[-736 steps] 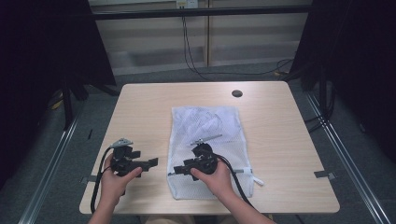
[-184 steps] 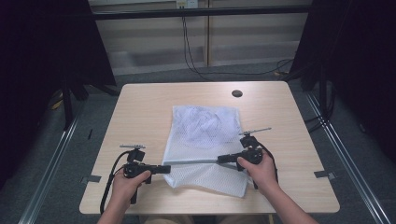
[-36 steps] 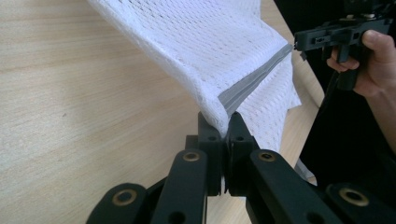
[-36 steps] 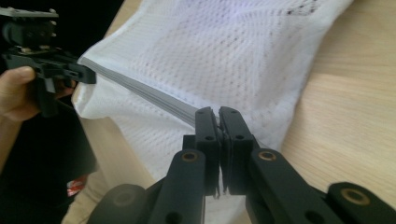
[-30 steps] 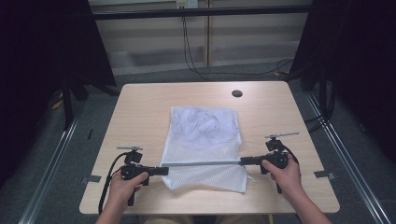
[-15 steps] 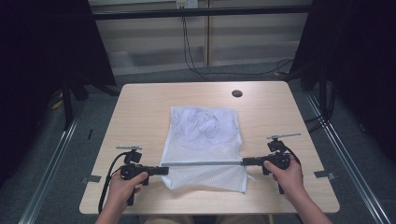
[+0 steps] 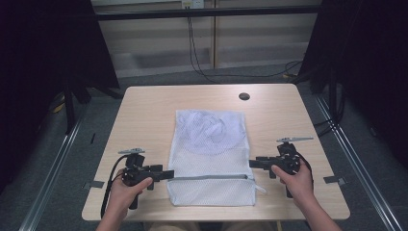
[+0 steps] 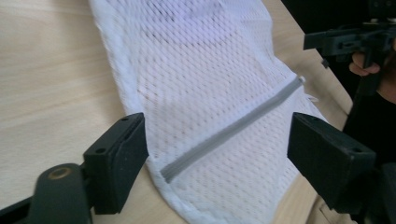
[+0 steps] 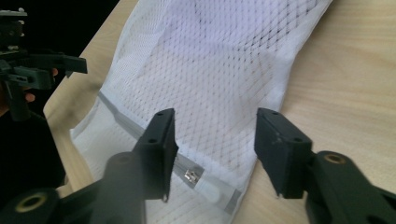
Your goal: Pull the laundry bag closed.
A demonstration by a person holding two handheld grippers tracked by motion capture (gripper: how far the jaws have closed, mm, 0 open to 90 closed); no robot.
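Two grippers flank white mesh zippered bag [image 7: 210,159] lying flat mid-table (grey zipper closed); left gripper [image 7: 168,174] jaws spread, empty; right gripper [image 7: 253,162] likewise, at bag's edge.

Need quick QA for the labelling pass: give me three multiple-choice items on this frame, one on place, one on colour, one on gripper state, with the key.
1. Where does the zipper run on the mesh bag?
A. Across the end nearest the person
B. Along the far edge
C. Down the left side

2. What colour is the zipper tape?
A. Red
B. Grey
C. Black

3. How do the jaws of the left gripper and the right gripper stand?
A. Both shut on the bag
B. Left shut, right open
C. Both open, holding nothing

Key: 1 A, the high view shows the strip crossing the near part of the bag. 2 B, it reads grey against white mesh in both gripper views. 3 C, each gripper view shows a wide gap between its jaws.
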